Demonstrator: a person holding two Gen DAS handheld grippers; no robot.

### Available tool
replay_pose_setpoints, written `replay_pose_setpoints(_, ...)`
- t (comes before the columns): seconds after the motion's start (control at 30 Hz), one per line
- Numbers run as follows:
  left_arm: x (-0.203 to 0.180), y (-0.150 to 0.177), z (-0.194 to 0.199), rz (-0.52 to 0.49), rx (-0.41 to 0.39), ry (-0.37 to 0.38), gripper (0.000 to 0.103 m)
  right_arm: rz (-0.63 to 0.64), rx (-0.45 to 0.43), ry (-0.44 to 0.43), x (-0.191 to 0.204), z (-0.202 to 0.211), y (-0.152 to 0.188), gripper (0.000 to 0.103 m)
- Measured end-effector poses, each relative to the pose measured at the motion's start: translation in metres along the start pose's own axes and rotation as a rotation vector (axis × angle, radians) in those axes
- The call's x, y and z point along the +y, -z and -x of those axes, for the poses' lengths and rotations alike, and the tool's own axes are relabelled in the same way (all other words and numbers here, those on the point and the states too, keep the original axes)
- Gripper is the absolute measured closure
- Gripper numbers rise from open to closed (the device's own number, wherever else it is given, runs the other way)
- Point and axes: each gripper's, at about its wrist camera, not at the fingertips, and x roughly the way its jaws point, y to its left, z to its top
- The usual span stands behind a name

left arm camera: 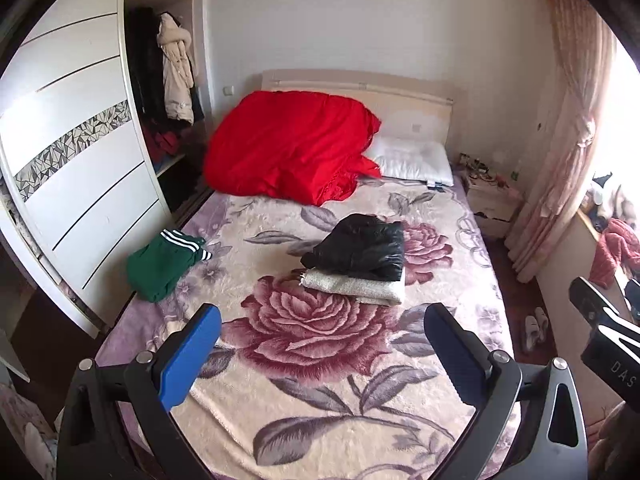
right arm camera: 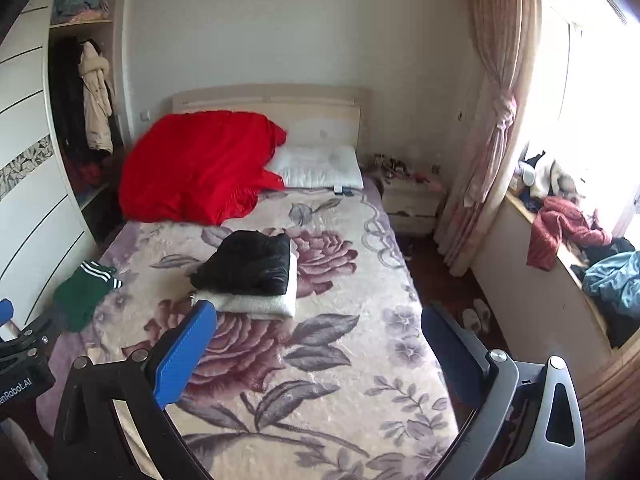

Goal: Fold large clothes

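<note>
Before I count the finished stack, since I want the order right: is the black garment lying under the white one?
No, the folded black jacket sits on top of the folded white garment on the bed.

- Right tongs (right arm camera: 320, 344) held spread wide above the floral plush bed blanket (right arm camera: 344, 360), gripping nothing.
- Folded black shiny jacket (right arm camera: 248, 264) stacked on a folded cream fleece garment (right arm camera: 256, 304), mid-bed.
- Green garment with white stripes (right arm camera: 82, 294) lies at the bed's left edge, apart from the stack.
- Red quilt (right arm camera: 196, 168) bunched at the headboard, touching a white pillow (right arm camera: 320, 168).
- Left tongs (right arm camera: 16, 344) partly visible at the left frame edge.
</note>
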Motion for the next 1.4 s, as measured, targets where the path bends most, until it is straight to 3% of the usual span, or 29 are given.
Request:
replay_pose_setpoints(0.43,-0.015,0.008,0.038,-0.007,-0.108,-0.039,0.0,-0.004,-0.07,-0.017,-0.013,0.083,0.014,0.0)
replay_pose_setpoints(1.4,-0.005,0.014,0.058,-0.002,-0.154,-0.093,0.0,0.006,-0.102,-0.082,-0.005,0.112,0.007,0.0)
